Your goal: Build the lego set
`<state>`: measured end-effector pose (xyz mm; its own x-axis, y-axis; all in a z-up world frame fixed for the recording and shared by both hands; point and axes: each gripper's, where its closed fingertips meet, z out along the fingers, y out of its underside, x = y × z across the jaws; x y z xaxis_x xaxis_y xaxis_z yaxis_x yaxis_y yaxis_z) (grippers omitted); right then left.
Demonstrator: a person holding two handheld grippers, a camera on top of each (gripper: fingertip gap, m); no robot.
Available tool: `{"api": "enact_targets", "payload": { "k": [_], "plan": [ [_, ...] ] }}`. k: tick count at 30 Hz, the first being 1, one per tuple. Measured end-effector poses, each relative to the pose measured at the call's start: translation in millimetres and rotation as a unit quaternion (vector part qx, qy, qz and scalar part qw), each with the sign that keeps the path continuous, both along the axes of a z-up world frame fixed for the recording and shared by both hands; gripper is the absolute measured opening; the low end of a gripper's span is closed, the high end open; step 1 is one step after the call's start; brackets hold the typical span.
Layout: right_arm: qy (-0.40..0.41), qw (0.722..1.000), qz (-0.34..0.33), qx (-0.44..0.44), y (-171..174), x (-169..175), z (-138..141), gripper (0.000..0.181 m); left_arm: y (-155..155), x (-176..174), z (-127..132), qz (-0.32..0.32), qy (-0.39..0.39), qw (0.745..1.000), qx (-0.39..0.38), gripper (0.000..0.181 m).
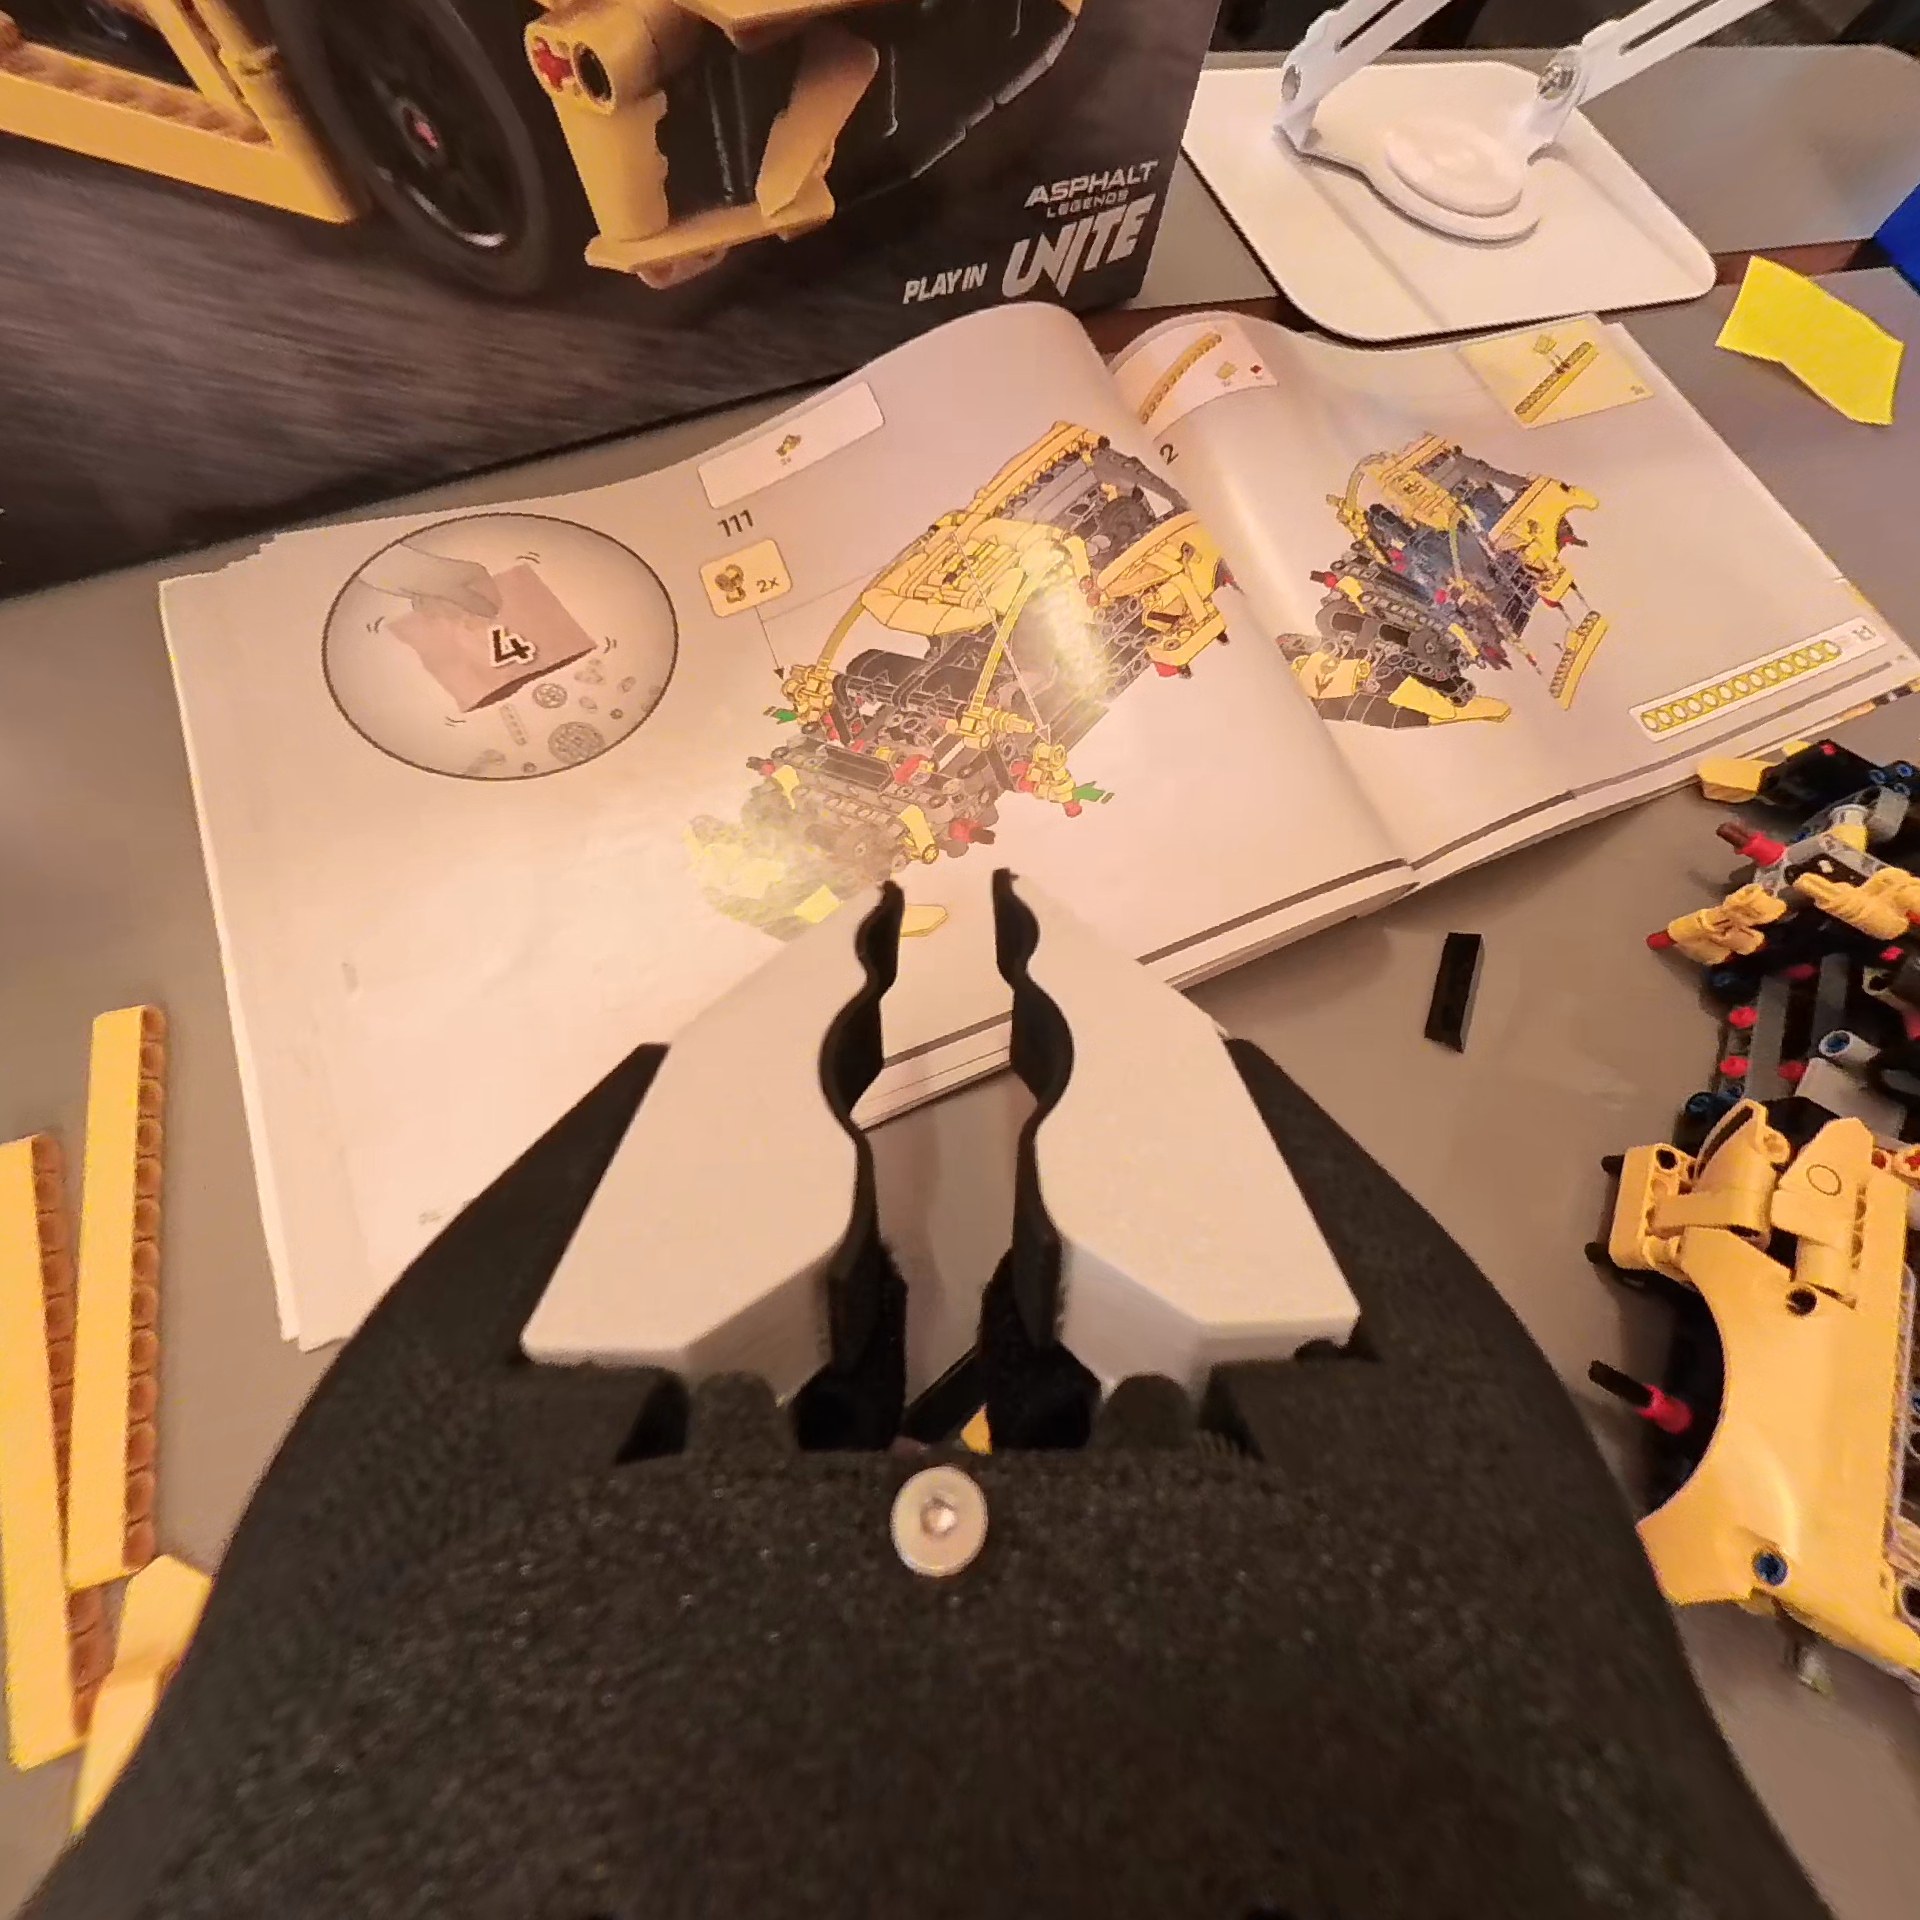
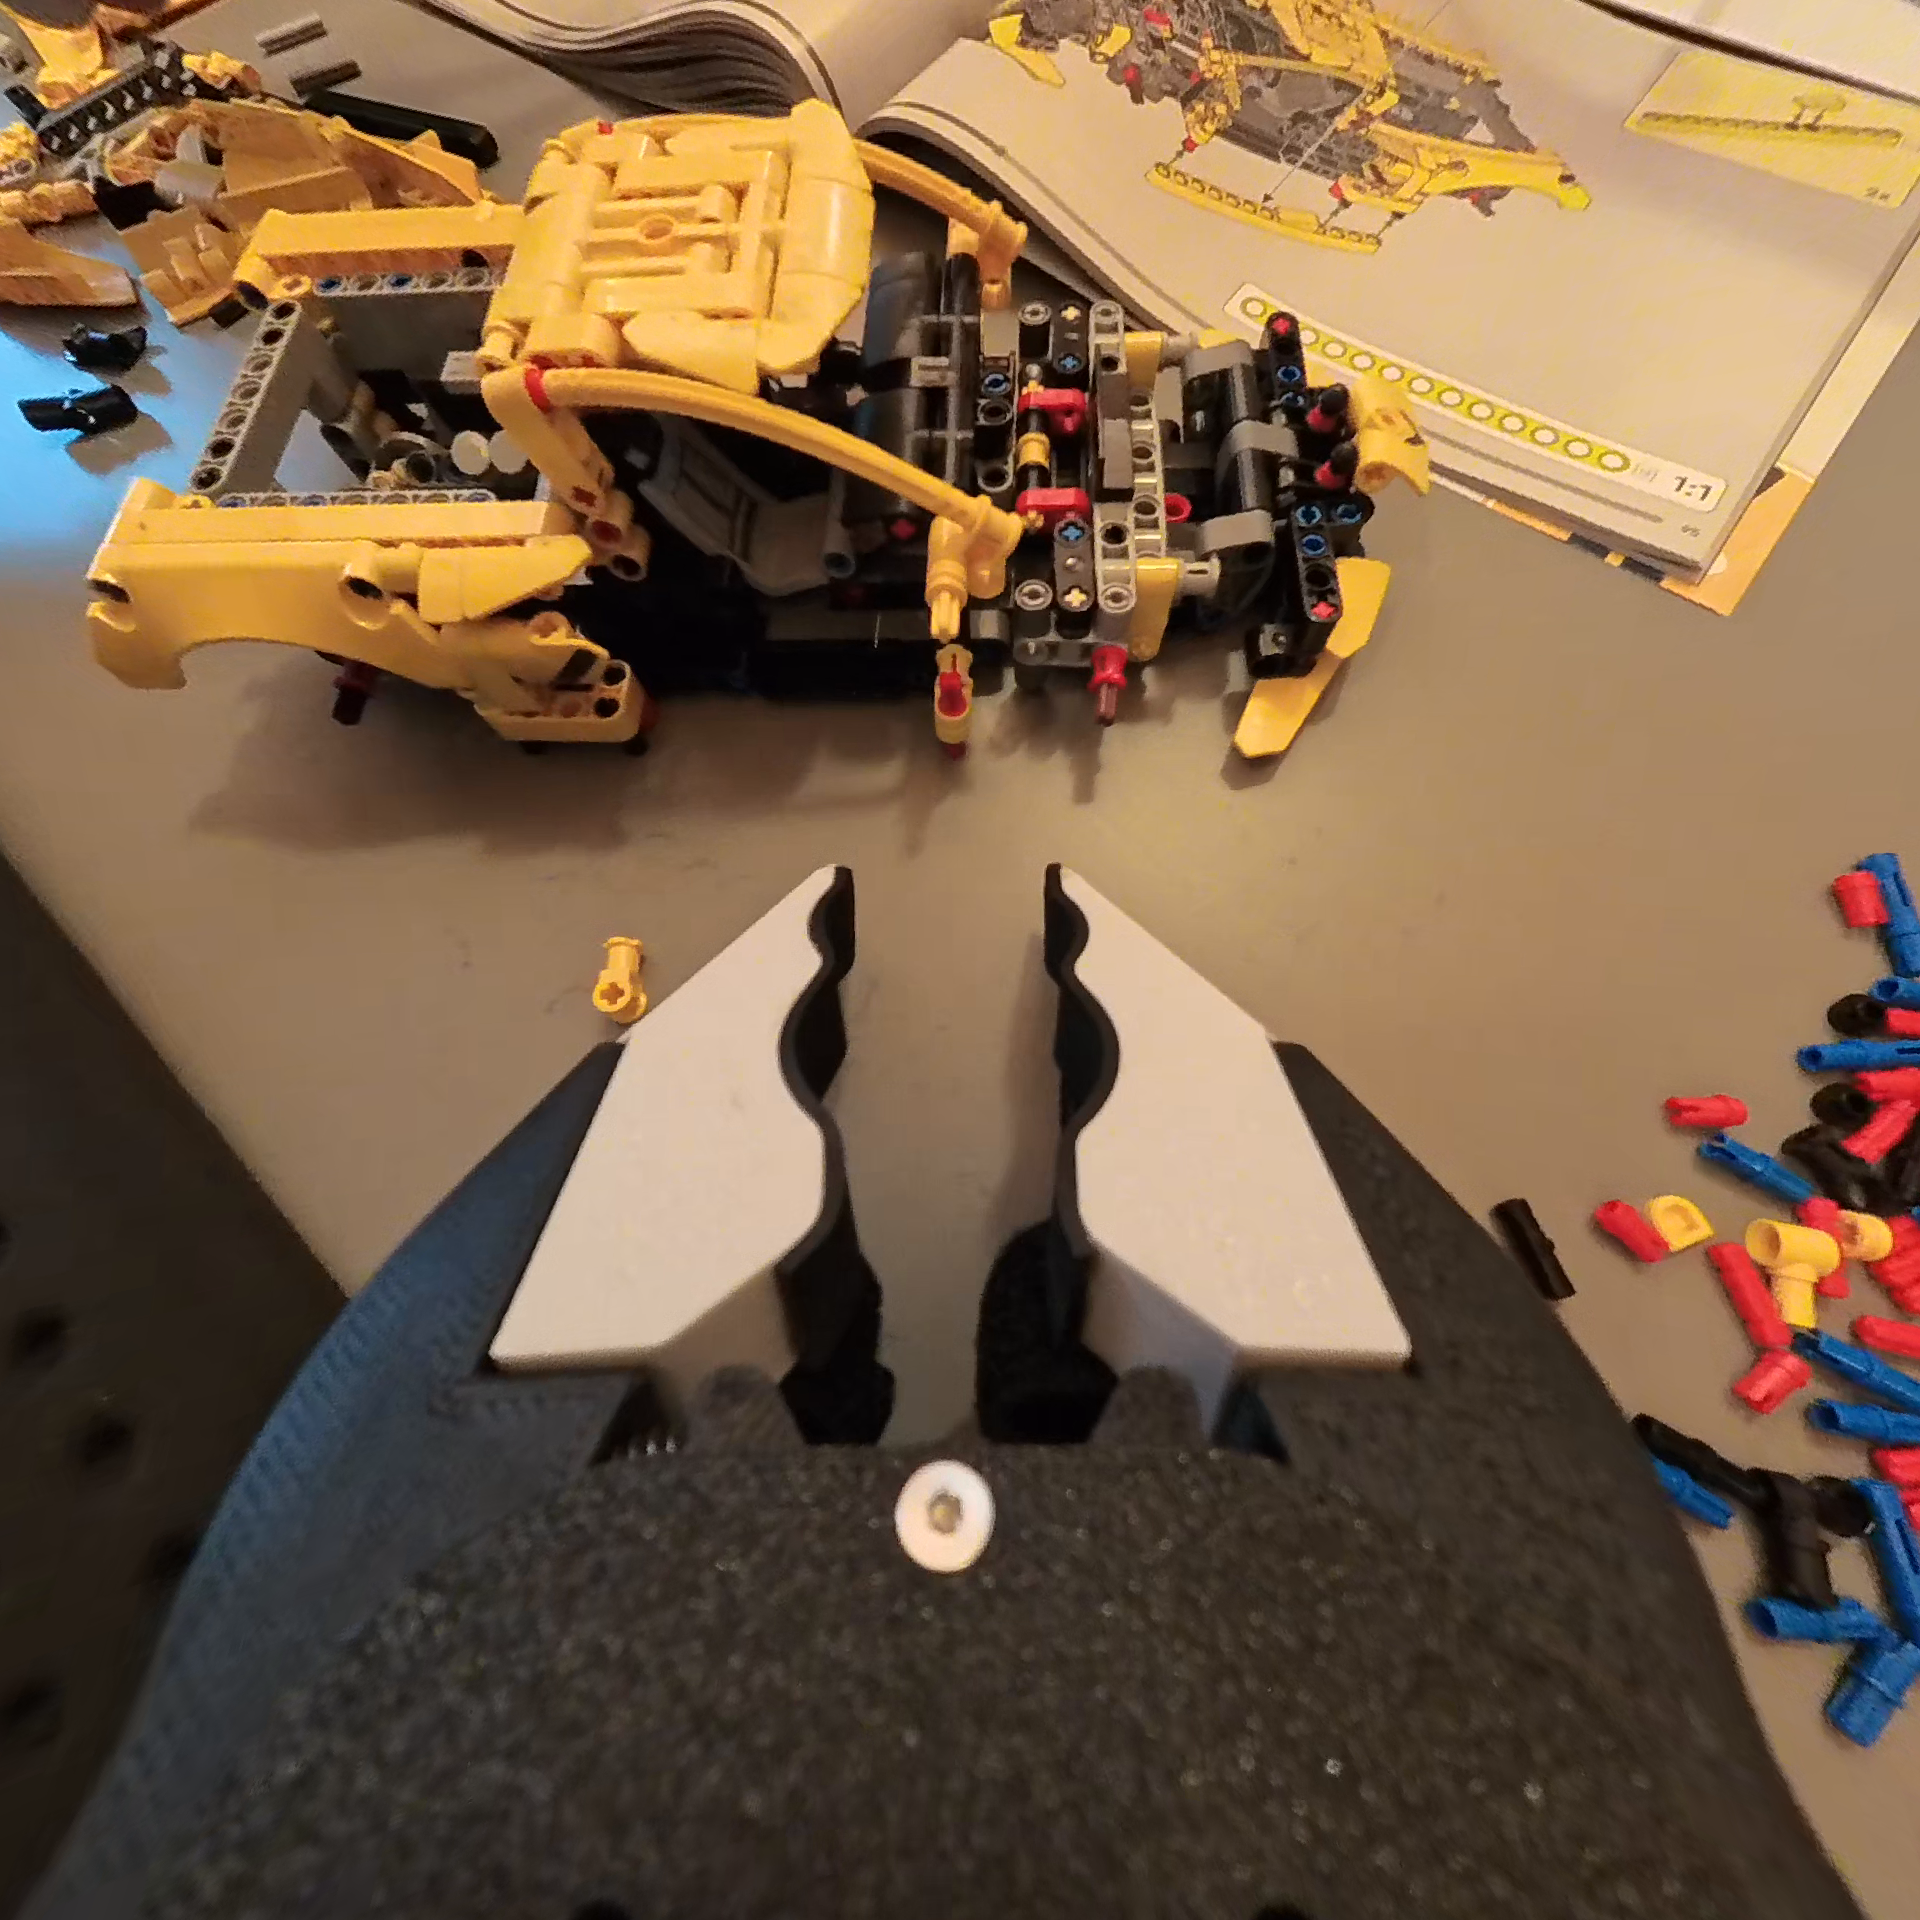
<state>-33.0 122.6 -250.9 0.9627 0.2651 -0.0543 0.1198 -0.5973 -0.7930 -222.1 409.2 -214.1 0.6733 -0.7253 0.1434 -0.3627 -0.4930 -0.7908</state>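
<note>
1. Both claws are hanging empty. Left claw [image 1: 940,894] is hovering over the near edge of the booklet [image 1: 582,935], its jaws parted by a narrow gap with nothing between them; the right claw [image 2: 948,883] is spread wider above bare surface [image 2: 1455,831], also gripping nothing.

2. Each claw is pointing forward and tilting down toward the surface, the left aimed at the open pages, the right aimed at the model [image 2: 727,436]. I judge this as a pause for reading the step, not a grasp in progress.

3. Just left of the right claw's tip, a small yellow connector [image 2: 619,977] is lying alone, apart from the other parts; it is probably set out as the next piece, though that is a guess.

4. Farther ahead of the right claw, the half-built yellow and black model is resting on the surface, its front end touching the booklet's corner, near enough to compare with the drawing.

5. At the right claw's right, a heap of blue, red and black pins [image 2: 1849,1247] is lying loose within easy reach.

6. Left of the left claw, long yellow beams [image 1: 114,1288] are lying side by side; a short black piece [image 1: 1455,992] is lying just off the booklet's edge.

7. Beyond the booklet, the box [image 1: 520,260] is standing propped, and a white stand base [image 1: 1455,197] is sitting beside it.
</note>
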Motion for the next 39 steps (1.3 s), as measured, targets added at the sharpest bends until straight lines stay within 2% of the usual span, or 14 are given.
{"api": "enact_targets", "payload": {
  "k": [33,39],
  "plan": [
    [0.000,1.000,0.003,-0.006,-0.1,-1.1,-2.0,0.033,-8.9,8.9,-2.3,-0.028,0.004,1.000,-0.007,0.017],
    [-0.009,1.000,0.027,0.004,-2.2,-9.5,0.2,0.031,-12.7,15.5,-6.2,-0.038,0.012,0.999,-0.006,0.017]
  ]
}}
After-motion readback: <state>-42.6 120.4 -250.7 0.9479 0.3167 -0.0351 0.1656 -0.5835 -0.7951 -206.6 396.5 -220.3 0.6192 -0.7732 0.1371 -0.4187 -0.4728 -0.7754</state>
